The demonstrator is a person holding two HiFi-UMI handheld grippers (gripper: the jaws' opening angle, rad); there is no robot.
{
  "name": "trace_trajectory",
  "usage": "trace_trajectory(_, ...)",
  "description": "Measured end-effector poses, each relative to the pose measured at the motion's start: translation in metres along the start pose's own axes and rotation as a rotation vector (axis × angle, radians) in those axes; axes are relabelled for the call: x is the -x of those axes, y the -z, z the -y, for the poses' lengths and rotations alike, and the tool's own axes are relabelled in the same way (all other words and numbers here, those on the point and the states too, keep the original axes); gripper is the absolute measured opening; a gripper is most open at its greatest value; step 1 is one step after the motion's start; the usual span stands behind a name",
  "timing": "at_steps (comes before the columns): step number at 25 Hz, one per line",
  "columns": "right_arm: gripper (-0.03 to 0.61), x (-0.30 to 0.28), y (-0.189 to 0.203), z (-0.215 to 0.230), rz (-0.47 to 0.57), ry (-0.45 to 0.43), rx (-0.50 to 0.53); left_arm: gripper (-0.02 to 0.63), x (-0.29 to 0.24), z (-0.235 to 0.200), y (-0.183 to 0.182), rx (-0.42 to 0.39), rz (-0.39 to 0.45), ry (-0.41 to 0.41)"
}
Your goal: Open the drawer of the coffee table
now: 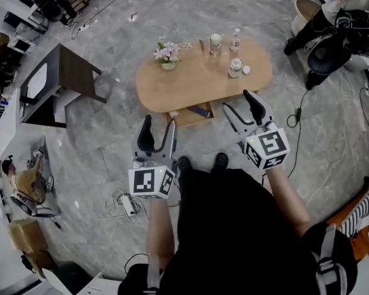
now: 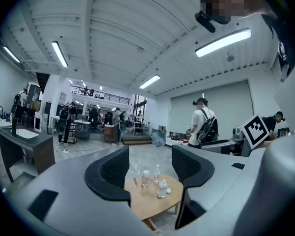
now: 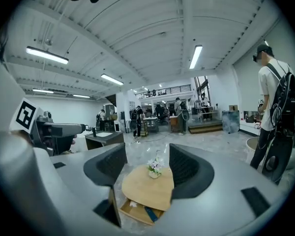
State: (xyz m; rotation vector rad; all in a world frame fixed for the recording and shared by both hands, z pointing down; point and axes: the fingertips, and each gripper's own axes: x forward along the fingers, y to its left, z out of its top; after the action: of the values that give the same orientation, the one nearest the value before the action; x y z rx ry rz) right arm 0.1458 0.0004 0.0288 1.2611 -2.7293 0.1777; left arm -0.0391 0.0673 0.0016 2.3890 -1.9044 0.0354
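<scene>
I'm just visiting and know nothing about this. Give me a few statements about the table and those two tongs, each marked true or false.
1. The drawer of the coffee table stands pulled out. True.
2. The left tongs grip a bottle. False: they are open and hold nothing.
3. A vase of flowers sits on the tabletop. True.
4. The right tongs are clamped on the drawer. False: they are open and empty.
</scene>
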Motion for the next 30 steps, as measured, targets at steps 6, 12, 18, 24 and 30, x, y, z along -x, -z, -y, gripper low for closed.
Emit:
trace_trajectory(6, 0.282, 0.029, -0.029, -0.005, 0.071, -0.031, 0.024, 0.241, 0.008, 0.013, -0.026, -0.002, 0.054, 0.021)
trace_trajectory(12, 0.270, 0.040, -0.039, 0.000, 0.091, -0.034, 0.027, 0.190, 0.014, 0.015, -0.029, -0.020, 0.042, 0.033)
trace_trajectory(18, 0.068, 0.045, -0.036, 0.001, 0.102, -0.032, 0.018, 0.064, 0.024, 0.007, -0.020, -0.023, 0.014, 0.021)
trace_trajectory(24, 0.015, 0.042, -0.040, 0.000, 0.134, -0.023, 0.013, 0.032, 0.032, -0.008, -0.015, -0.016, -0.007, -0.017)
trace_trajectory(30, 0.012, 0.039, -0.040, -0.012, 0.118, -0.093, -0.001, 0.023, 0.035, -0.018, -0.014, 0.010, -0.014, -0.040)
